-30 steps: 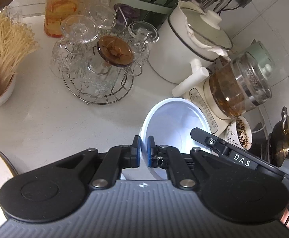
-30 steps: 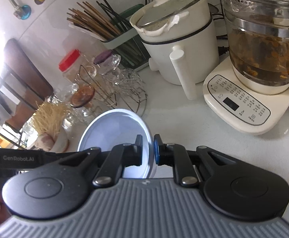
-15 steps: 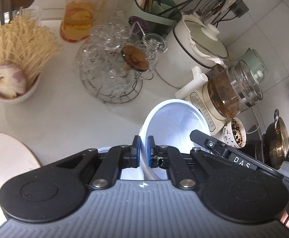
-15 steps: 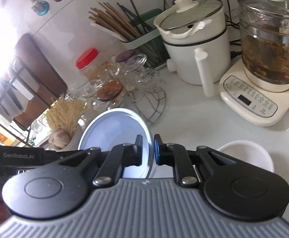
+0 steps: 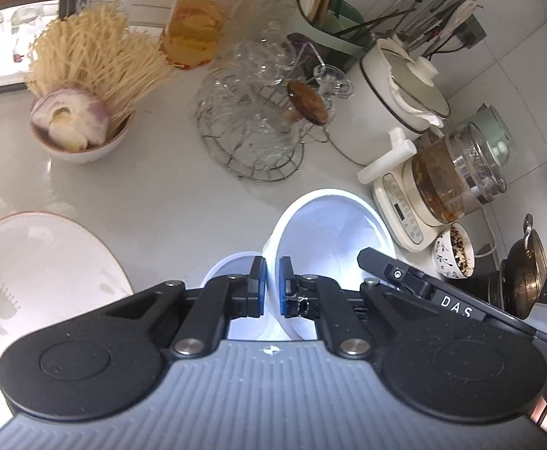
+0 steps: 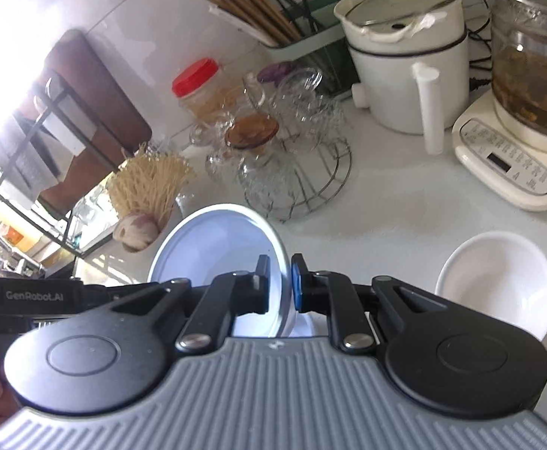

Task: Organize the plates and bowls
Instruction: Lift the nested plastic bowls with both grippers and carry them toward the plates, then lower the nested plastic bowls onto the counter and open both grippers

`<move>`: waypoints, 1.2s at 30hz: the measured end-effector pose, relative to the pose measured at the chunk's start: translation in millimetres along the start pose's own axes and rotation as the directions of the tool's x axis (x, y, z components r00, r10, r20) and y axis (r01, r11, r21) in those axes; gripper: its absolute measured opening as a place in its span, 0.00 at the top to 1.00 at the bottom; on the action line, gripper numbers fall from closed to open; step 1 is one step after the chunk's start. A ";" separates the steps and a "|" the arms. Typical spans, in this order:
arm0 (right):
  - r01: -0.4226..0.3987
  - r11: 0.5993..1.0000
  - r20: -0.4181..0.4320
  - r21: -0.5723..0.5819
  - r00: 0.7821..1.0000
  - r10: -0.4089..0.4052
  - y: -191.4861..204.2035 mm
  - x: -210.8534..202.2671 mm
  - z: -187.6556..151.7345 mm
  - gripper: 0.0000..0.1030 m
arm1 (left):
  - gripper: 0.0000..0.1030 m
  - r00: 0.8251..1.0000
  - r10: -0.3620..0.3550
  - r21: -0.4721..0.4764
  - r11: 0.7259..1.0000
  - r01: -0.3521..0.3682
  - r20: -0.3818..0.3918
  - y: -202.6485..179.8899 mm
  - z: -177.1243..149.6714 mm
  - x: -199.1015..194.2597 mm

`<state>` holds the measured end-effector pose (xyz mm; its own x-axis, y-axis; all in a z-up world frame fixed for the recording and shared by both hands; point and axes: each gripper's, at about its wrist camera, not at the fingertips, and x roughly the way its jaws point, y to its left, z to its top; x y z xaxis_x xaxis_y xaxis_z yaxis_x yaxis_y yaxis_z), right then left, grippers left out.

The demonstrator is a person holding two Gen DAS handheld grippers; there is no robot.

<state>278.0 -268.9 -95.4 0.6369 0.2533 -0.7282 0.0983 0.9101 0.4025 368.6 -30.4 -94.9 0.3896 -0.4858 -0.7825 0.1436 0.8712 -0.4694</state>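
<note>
Left tool (image 5: 269, 287): pads together on the rim of a white bowl (image 5: 329, 240), one pad inside the wall, one outside. Gripping at the rim lets the bowl hang tilted with its mouth toward the camera, clear of the surface (image 5: 161, 202), so it can be lowered base first.

Right tool (image 6: 279, 285): pads clamped the same way on the rim of a second bowl (image 6: 217, 243), pale blue-white inside, also tilted and carried off the surface.

Landmark: the wire rack of glassware (image 5: 258, 127).
- The left-hand bowl sits in front of the rack and slightly toward the kettle side.
- Another pale bowl (image 5: 228, 266) shows directly below my left tool, in front of the rack; from this view I cannot tell whether it is the one in my right tool or a separate one.
- A loose white bowl (image 6: 498, 285) rests on the surface in front of the rack, well toward the kettle base (image 6: 510, 165).
- A large floral plate (image 5: 41, 270) lies in front of the rack on the opposite side, near the bowl of noodles (image 5: 86, 86).

Judgement: both bowls are mid-carry, neither nested yet. The loose white bowl looks the likely stacking target. Risk: thin rim grips could pivot if a bowl touches down off-centre.
</note>
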 end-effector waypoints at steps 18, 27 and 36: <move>0.016 1.000 -0.148 -0.010 0.989 -0.017 0.7 33.3 -17.1 0.84 | 0.92 0.995 0.069 -0.050 0.996 -0.072 -0.067 31.5 -22.1 30.7; 0.029 0.999 -0.151 0.030 0.988 -0.024 -4.5 36.6 -17.3 0.84 | 0.91 0.993 0.084 -0.033 0.996 -0.087 -0.084 31.4 -20.6 33.4; 0.065 0.998 -0.072 -0.003 0.995 -0.065 2.8 19.7 -11.5 0.48 | 0.60 0.991 0.130 0.065 0.990 -0.129 -0.021 16.9 -14.9 15.2</move>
<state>282.0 -257.6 -115.0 0.5722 0.2168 -0.7909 0.1368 0.9257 0.3528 363.4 -24.2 -120.8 0.3857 -0.3696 -0.8454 0.1514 0.9292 -0.3371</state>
